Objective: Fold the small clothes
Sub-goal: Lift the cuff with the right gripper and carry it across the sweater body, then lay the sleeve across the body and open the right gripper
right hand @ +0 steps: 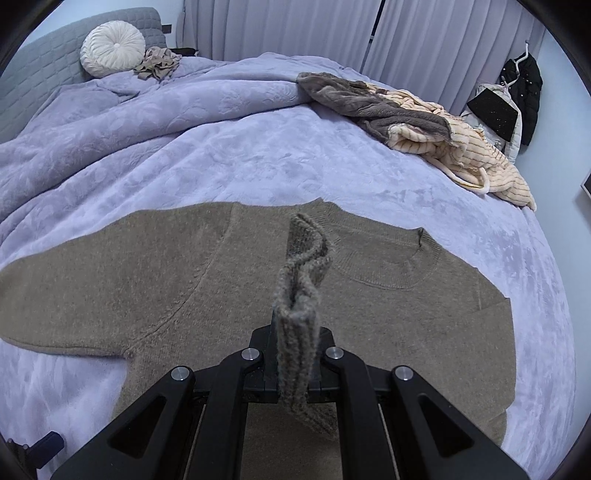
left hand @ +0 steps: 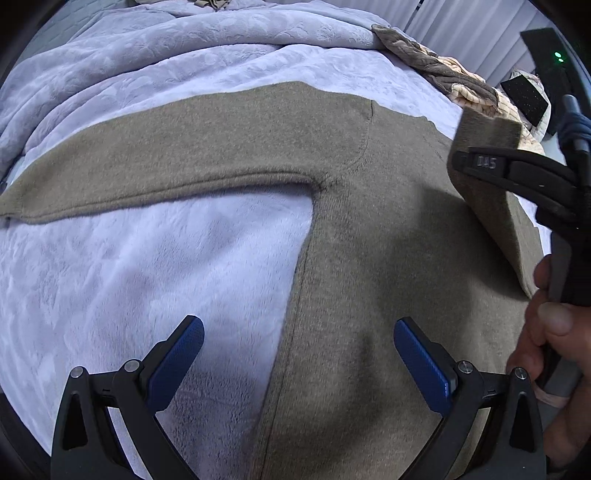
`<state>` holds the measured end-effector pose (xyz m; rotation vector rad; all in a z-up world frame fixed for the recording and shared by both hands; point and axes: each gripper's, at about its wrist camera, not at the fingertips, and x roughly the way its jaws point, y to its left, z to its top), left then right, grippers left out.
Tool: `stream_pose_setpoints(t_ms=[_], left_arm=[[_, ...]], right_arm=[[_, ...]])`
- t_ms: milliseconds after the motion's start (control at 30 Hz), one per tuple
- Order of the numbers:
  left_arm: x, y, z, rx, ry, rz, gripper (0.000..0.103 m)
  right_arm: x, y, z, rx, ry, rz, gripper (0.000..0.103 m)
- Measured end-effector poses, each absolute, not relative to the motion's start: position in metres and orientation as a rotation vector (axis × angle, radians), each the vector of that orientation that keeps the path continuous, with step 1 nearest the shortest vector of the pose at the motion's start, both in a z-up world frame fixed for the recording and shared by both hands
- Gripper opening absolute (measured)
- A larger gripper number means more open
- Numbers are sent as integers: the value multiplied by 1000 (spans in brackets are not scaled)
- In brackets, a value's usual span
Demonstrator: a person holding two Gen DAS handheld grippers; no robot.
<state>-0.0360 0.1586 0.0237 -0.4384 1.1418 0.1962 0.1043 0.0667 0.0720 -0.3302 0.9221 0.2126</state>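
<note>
The olive-brown knitted sweater lies spread flat across the near part of the bed, on the lavender plush blanket, with one sleeve stretched out straight toward the bed's left edge. The left gripper hangs above the sweater's side seam, just below the armpit, its blue-padded fingers standing wide apart with nothing between them: one over bare blanket, the other over the knitted body. On the other side, the right gripper has its jaws pressed together on a ribbed cuff, which stands up in a folded tuft between the black linkages. In the left wrist view that same gripper shows at the right edge with a hand wrapped round its handle, and the other sleeve is lifted off the bed and drawn over the sweater's body, casting a shadow on the knit beneath. The round neckline lies toward the far side of the garment, facing the middle of the bed. Further back, near the bed's right edge, sits a crumpled heap of grey fleece and cream striped fabric. At the head of the bed, a round white pleated cushion leans on the grey quilted headboard, with a small bunched beige cloth just beside it. Pale curtains hang behind the bed, and a black jacket on a hanger shows in the far right corner of the room.
</note>
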Motion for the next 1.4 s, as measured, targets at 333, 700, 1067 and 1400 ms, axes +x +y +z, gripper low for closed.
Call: stream_pose_setpoints(t_ms=[333,700,1067,1400], left_arm=[[-44,156,25,-446,1150,212,103],[-6,118,56,-386,1116,128,103],[104,22,30,-236,1197,-43,103],[99,38,29,-239,1166,68,103]], right_arm=[[83,94,60,-382,967,367,56],[102,-24,87,-322,941,277,66],[146,-197,30,-109,1102,48,69],[108,-198,62,-23,1010,99,72]])
